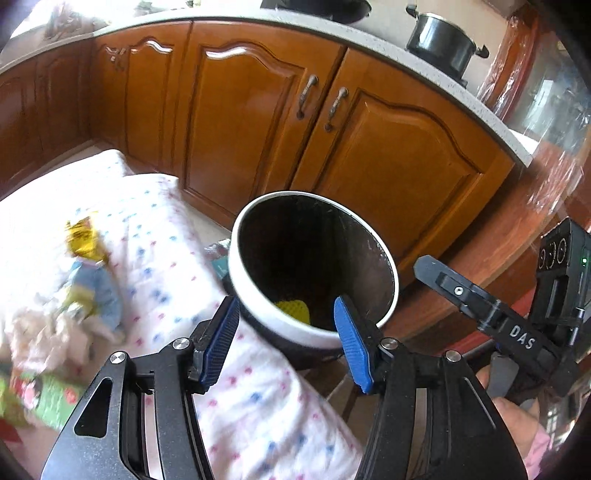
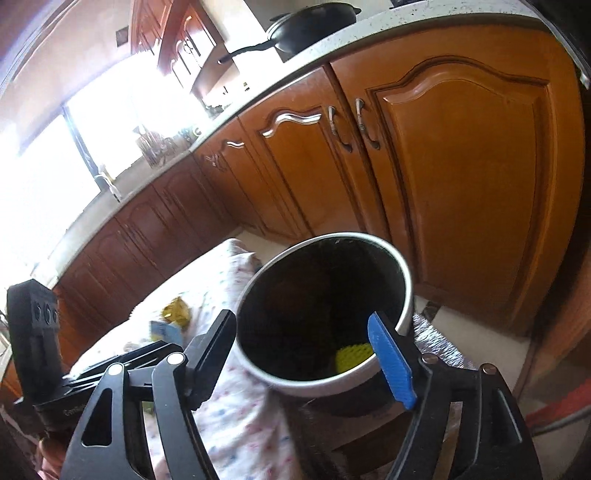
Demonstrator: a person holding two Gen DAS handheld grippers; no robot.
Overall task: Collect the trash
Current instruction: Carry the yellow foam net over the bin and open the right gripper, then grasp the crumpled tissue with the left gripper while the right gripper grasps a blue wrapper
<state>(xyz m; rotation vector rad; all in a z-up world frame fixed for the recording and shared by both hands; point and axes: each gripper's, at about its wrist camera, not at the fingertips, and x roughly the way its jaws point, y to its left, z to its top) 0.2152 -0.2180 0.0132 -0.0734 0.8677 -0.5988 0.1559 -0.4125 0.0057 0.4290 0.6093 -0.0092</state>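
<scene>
Trash lies scattered on a white cloth (image 1: 162, 229) with blue and pink dots, spread over a low surface in front of the wooden cabinets (image 1: 229, 122). Toward the cloth's left edge in the left wrist view sit a crumpled yellow wrapper (image 1: 83, 238), a blurred blue-and-yellow packet (image 1: 98, 291) just below it, some pale crumpled paper (image 1: 48, 332) and a green printed wrapper (image 1: 48, 400) near the lower left corner. All of these are blurred, so their exact kind cannot be told.

Right of the cloth, touching its edge, stands a round bin (image 1: 255, 321) with a white rim and a dark inside. A yellow textured piece (image 1: 293, 311) lies at the bottom of the bin, against the near wall.

The left gripper (image 1: 286, 334) hangs over the near rim of the bin with its jaws partly apart and nothing between the blue pads (image 1: 221, 339). Further right in that view the right gripper (image 1: 428, 267) appears from the side, a hand (image 1: 517, 413) and pink sleeve below it.

From the right wrist view, the left gripper's body (image 2: 33, 332) shows at the left edge, then the cloth with the yellow wrapper (image 2: 177, 312), then the bin (image 2: 402, 280). The right gripper (image 2: 301, 341) stands wide, its jaws on either side of the bin's near rim, pads clear of it, holding nothing.

A black pot (image 1: 439, 40) stands on the worktop (image 1: 388, 33) above the cabinets.
</scene>
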